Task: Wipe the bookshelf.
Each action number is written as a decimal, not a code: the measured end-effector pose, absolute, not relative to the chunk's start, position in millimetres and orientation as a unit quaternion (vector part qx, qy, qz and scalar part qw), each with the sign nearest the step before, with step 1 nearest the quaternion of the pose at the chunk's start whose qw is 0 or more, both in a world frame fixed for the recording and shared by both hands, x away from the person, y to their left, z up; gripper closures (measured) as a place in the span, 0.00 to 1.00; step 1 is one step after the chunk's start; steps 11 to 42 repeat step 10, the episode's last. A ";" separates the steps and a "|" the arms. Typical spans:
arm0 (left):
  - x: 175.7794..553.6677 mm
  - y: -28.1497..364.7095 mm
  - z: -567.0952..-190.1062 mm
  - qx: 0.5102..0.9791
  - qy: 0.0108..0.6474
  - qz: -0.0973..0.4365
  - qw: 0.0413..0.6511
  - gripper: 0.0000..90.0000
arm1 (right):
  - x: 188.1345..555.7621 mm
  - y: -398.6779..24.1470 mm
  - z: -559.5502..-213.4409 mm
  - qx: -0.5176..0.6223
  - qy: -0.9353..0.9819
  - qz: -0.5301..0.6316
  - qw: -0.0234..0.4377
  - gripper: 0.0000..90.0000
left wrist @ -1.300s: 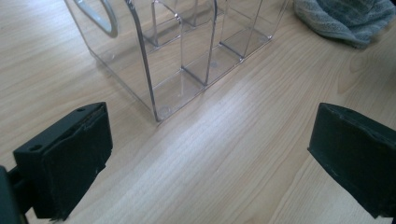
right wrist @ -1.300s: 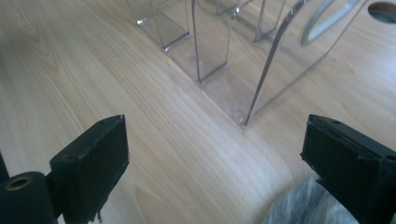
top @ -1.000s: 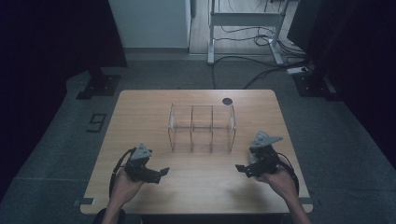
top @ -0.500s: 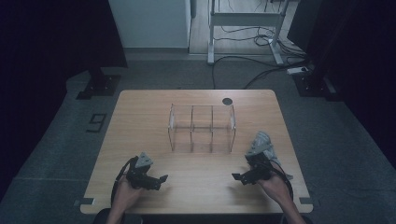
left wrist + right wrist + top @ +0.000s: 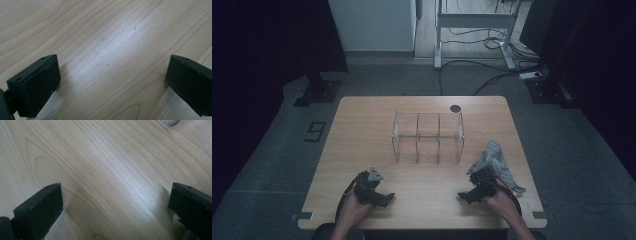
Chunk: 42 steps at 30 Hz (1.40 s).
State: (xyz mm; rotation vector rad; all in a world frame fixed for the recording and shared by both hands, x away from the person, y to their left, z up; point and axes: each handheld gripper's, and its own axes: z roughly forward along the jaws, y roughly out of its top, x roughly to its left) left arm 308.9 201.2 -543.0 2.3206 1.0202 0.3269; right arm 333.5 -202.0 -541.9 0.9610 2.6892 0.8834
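a crumpled grey cloth (image 5: 497, 159) is seen at the table's (image 5: 362, 130) right edge, just beside the right gripper (image 5: 468, 196); both it and the left gripper (image 5: 384, 199) are held wide open, empty; the cloth is judged light, limp, best pinched at a raised fold.

dim lab, lone wooden table (image 5: 362, 145), floor cables (image 5: 472, 85), metal stand (image 5: 472, 30)

We saw a crumpled grey cloth (image 5: 498, 159) lying in a loose heap on the wooden table (image 5: 362, 135), near its right edge. It sat just right of the clear 3-compartment organizer (image 5: 428, 137), w/ the right gripper (image 5: 472, 192) just beside its near end.
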 end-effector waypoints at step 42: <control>309.3 205.7 -547.0 0.861 0.379 0.133 0.311 0.00 | 329.6 -199.7 -545.6 0.334 0.889 0.293 0.109 0.00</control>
